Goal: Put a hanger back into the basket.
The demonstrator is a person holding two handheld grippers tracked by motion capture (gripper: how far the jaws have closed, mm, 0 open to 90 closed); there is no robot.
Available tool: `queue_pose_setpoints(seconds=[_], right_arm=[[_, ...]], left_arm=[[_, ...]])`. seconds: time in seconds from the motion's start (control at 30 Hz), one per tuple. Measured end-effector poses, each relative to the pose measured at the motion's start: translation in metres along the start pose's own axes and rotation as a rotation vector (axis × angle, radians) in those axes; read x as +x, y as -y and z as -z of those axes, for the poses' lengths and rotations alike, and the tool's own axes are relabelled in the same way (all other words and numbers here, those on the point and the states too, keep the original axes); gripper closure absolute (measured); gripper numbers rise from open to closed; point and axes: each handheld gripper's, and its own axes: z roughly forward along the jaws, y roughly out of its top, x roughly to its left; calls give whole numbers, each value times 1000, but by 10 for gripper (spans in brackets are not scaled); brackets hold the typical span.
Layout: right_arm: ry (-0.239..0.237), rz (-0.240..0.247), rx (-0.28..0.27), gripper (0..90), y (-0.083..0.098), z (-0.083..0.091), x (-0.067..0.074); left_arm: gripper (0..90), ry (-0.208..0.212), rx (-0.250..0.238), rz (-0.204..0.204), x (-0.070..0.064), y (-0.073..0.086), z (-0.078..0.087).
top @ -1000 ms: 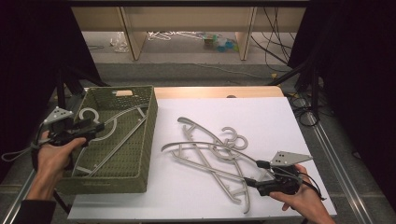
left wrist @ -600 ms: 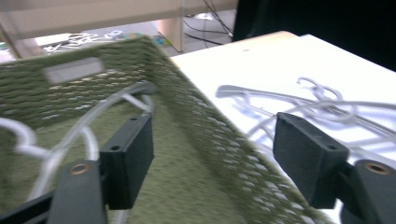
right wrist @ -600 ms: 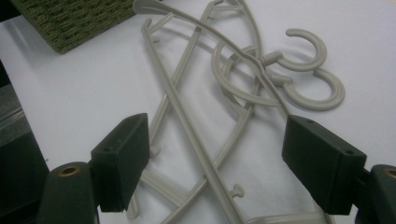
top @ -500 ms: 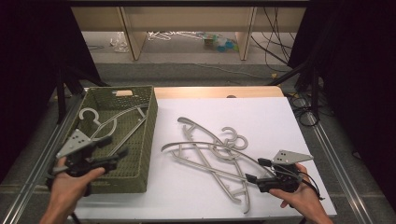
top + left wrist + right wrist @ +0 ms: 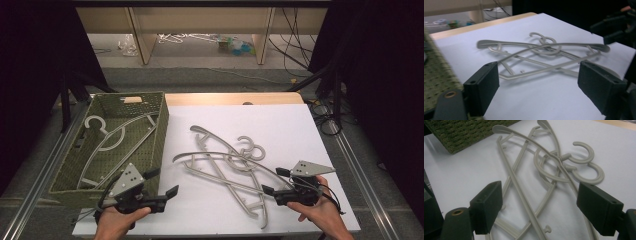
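Note:
A tangle of grey plastic hangers (image 5: 225, 165) lies on the white tabletop (image 5: 280, 125). One more grey hanger (image 5: 115, 135) lies inside the green woven basket (image 5: 162, 125) at the left. My left gripper (image 5: 166, 181) hovers by the basket's near right corner and points right at the tangle. Its jaws have just been opening and stand wide with nothing between them. The left gripper view frames the hangers (image 5: 541, 53) beyond the left gripper (image 5: 537, 72). My right gripper (image 5: 270, 180) is open at the tangle's near right end, and in its own view the right gripper (image 5: 539, 192) straddles the hangers (image 5: 554, 170) without touching.
The basket's corner (image 5: 461, 132) lies beyond the hangers in the right gripper view. The other gripper (image 5: 614, 30) shows at the top right of the left gripper view. A wooden strip (image 5: 235, 97) edges the table's far side. Metal rails (image 5: 355, 160) run along both sides.
My left hand has moved from over the basket toward the near side and right, ending low by the basket's front corner, with its jaws wider apart. The right gripper has stayed put.

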Motion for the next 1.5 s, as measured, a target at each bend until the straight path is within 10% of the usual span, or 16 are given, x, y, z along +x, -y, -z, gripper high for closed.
queue_pose_setpoints(seconds=[0.37,0.67,0.9,1.17,1.5], right_arm=[[13,8,-3,193,-3,-7,0],[60,42,111,270,-15,-28,-34],[102,77,218,407,-22,-58,-57],[39,113,384,590,-23,-80,-61],[9,132,437,778,-24,-93,-67]], left_arm=[[162,24,-16,-23,-5,15,-11],[163,-2,-21,-17,-3,20,-11],[167,-1,-16,-25,-2,22,-10],[167,6,-16,-12,-3,23,-12],[168,21,-13,-4,-4,22,-14]])
